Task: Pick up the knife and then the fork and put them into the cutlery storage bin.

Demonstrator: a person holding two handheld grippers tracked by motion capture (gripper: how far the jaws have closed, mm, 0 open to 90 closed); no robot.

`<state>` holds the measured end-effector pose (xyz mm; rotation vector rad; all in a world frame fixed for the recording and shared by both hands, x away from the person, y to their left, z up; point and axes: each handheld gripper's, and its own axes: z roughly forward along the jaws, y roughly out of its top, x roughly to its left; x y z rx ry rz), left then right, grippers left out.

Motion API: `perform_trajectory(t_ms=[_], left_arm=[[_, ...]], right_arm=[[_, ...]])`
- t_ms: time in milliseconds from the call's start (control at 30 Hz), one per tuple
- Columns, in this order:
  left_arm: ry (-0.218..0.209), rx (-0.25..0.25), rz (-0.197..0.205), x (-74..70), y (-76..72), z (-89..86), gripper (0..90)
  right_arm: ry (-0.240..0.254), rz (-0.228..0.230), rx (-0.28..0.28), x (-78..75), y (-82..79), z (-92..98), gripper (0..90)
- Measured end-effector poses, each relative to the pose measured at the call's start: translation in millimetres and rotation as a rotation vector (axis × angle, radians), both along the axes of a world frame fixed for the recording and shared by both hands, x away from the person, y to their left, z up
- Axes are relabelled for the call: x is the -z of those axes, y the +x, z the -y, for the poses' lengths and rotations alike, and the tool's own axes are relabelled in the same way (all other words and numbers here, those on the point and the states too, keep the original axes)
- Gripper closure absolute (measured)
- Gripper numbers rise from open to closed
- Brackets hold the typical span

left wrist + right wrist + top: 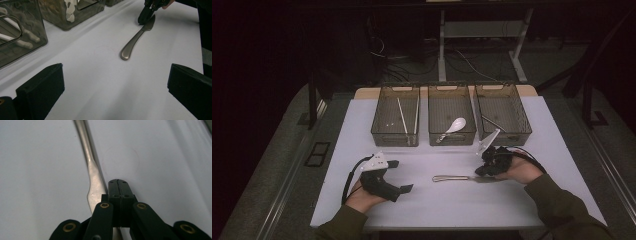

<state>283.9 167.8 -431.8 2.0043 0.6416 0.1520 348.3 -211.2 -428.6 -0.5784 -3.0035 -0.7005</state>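
Observation:
A metal table knife (456, 178) lies flat on the white table (452, 205), handle to the left and blade to the right. My right gripper (480, 172) is shut, its tips down at the blade end. In the right gripper view the jaws (118, 182) are pressed together with nothing between them, and the knife blade (94, 182) runs just beside and under them. My left gripper (400, 176) rests at the front left, open and empty. In the left gripper view its gap (115, 87) faces the knife (135, 41), which lies well ahead, with the right gripper (145, 17) at the blade.
Three translucent bins stand in a row at the back. The left bin (395, 131) holds white chopsticks, the middle bin (451, 135) a white spoon (454, 126), the right bin (503, 132) a metal utensil. A sleeve lies over the table's front right corner.

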Motion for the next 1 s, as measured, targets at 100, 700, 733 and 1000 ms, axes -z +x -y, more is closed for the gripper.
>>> perform_trajectory(t_ms=[100, 700, 733, 1000], left_arm=[[-0.001, -0.002, -0.002, 0.0, 0.2, -0.2, 0.0], [-0.006, 0.002, 0.002, -0.1, 0.3, 1.1, 0.0], [-0.004, 0.003, 0.002, -0.1, 0.4, 1.0, 0.0], [-0.002, 0.005, 0.000, -0.4, 0.5, 1.3, 0.0]], right_arm=[[0.000, -0.003, -0.002, -0.1, -1.7, 0.4, 89.8], [-0.022, 0.052, -0.044, -36.0, 2.5, -31.4, 72.2], [-0.031, 0.049, -0.053, -36.4, 2.2, -34.9, 71.5], [-0.142, 0.032, -0.143, -23.5, -1.9, -59.3, 73.1]])
